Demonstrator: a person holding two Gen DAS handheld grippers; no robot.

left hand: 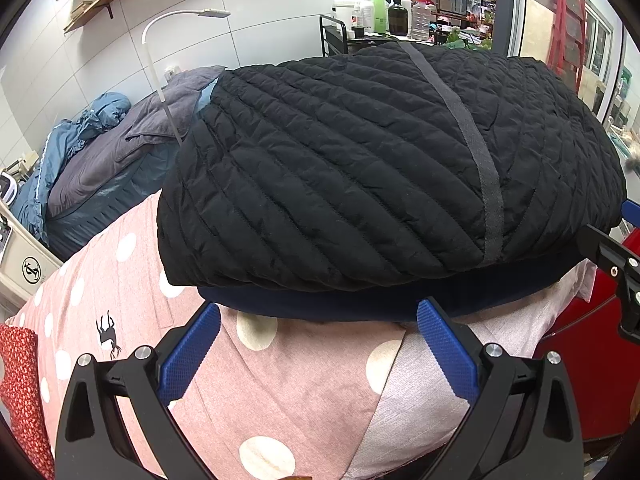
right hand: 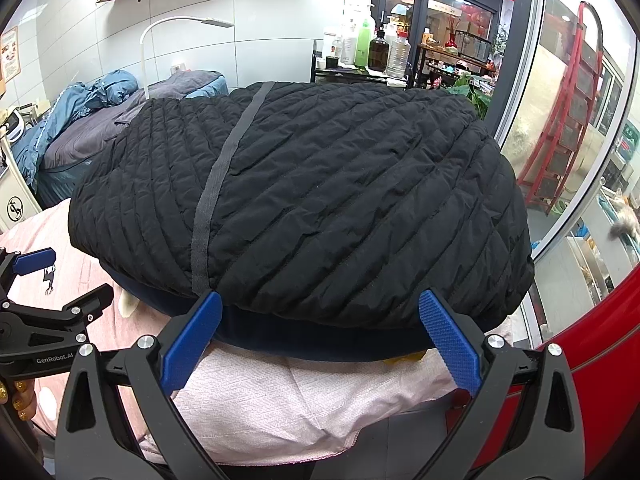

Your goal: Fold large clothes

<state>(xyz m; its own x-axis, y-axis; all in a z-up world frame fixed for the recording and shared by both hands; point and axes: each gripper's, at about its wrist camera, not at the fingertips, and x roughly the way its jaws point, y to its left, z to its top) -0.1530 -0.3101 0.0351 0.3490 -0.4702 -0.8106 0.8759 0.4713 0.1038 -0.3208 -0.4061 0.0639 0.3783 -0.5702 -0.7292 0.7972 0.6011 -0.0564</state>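
A black quilted jacket (left hand: 360, 168) (right hand: 320, 200) lies folded into a thick bundle, a grey strap running across it. Its dark navy lining (left hand: 360, 304) (right hand: 320, 340) shows along the near edge. It rests on a pink polka-dot sheet (left hand: 260, 380) (right hand: 280, 400). My left gripper (left hand: 320, 312) stands open just short of the near edge, nothing between its blue pads (left hand: 188, 356). My right gripper (right hand: 320, 304) is open too, its blue fingertips (right hand: 448, 344) reaching the jacket's near edge. The left gripper (right hand: 52, 276) also shows at the left of the right wrist view.
A bed with grey and blue bedding (left hand: 100, 160) (right hand: 80, 120) stands behind left, beside a white lamp (left hand: 160, 40). A cart with bottles (left hand: 380, 8) (right hand: 372, 48) is behind the jacket. Red surface (right hand: 600, 340) and glass wall to the right. A red floral cloth (left hand: 20, 380) lies at far left.
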